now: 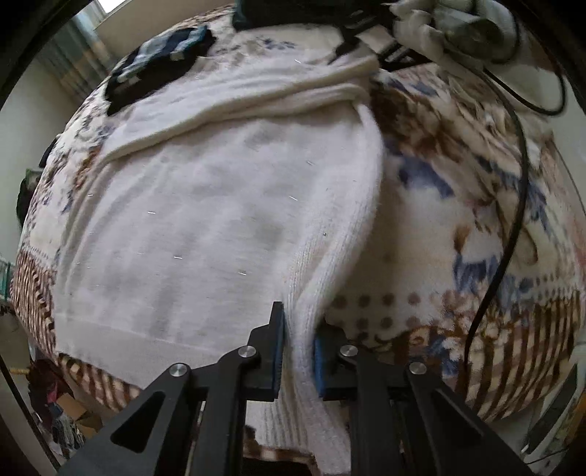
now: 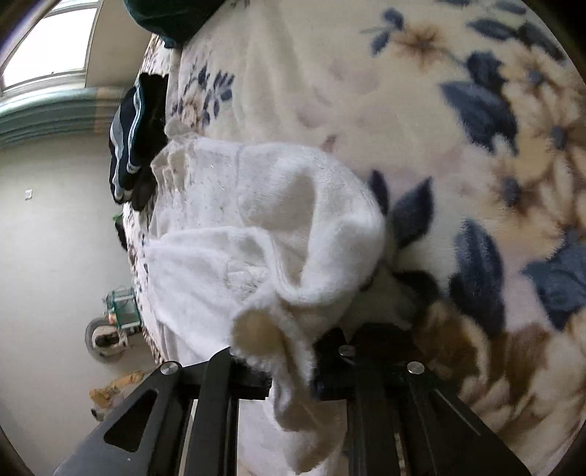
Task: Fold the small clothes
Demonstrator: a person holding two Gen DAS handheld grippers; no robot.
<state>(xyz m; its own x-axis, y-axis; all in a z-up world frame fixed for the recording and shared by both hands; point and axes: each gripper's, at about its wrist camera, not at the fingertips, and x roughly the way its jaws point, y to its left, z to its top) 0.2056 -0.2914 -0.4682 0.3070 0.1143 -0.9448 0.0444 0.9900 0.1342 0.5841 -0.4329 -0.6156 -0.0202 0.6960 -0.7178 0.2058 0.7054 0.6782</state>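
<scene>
A white knitted sweater (image 1: 219, 205) lies spread on a flowered fleece blanket (image 1: 439, 227). One sleeve is folded across its upper part. My left gripper (image 1: 298, 344) is shut on the sweater's ribbed right edge near the hem, and the cloth rises in a fold between the blue pads. In the right wrist view the sweater (image 2: 227, 234) is bunched up, and my right gripper (image 2: 293, 369) is shut on a fluffy fold of it near the collar. At the top of the left wrist view a gloved hand (image 1: 454, 29) holds the other gripper at the sweater's far edge.
A folded dark blue striped garment (image 1: 157, 58) lies on the blanket beyond the sweater, also seen as a dark stack (image 2: 135, 139) at the bed's edge. A black cable (image 1: 512, 205) runs over the blanket to the right. A dark green item (image 2: 172, 18) lies at the far end.
</scene>
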